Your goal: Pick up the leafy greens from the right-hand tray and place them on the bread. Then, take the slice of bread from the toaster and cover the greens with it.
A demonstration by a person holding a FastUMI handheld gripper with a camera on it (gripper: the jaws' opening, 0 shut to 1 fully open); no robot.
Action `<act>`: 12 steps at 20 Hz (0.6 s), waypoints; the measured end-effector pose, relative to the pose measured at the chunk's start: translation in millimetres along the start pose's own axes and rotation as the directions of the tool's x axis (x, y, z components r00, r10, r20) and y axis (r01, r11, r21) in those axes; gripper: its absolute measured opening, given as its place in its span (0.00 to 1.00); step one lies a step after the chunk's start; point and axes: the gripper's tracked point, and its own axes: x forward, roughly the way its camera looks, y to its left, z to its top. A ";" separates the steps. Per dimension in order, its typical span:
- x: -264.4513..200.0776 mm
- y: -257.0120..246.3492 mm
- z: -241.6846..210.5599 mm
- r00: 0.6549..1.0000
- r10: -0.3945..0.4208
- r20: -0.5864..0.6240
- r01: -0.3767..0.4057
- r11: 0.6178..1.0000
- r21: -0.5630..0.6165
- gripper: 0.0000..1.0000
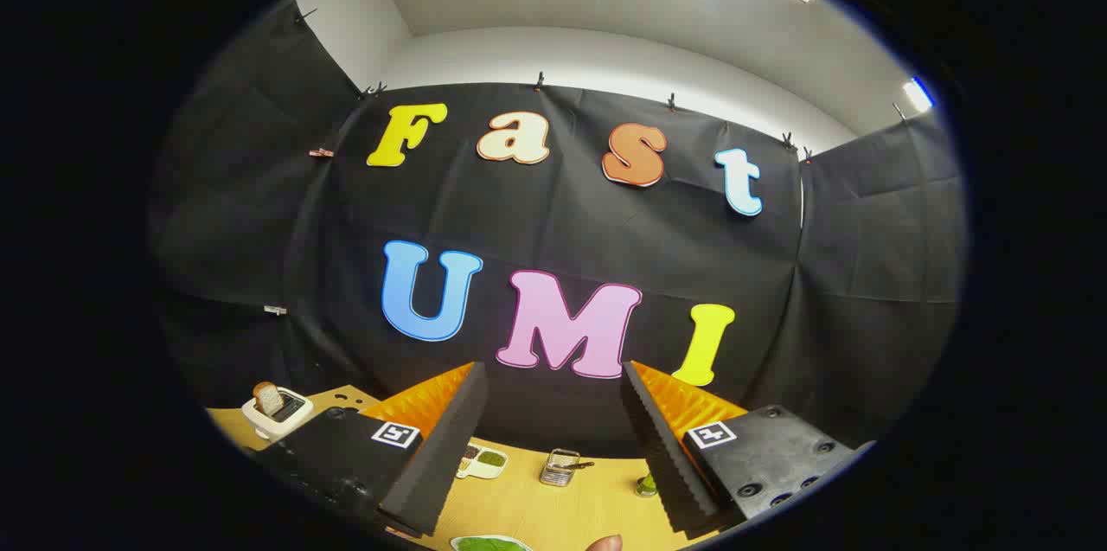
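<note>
My gripper is held high above the wooden table, its fingers wide apart with nothing between them. A white toaster stands on the table beyond the left finger, with a slice of bread sticking up out of its slot. Leafy greens lie on a white tray close beneath the fingers, only their far edge showing. I cannot see the bread they go on.
A white dish with dark and green fillings and a small metal tin sit on the table between the fingers. A small green item stands by the right finger. A fingertip pokes in near the greens.
</note>
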 end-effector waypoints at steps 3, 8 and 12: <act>-0.2 -0.2 0.0 1.000 0.002 0.001 -0.002 1.000 -0.003 0.96; -0.4 -0.4 -0.2 1.000 -0.003 0.003 0.003 1.000 0.001 0.96; -0.6 -0.8 0.8 1.000 -0.005 0.010 0.005 1.000 0.004 0.96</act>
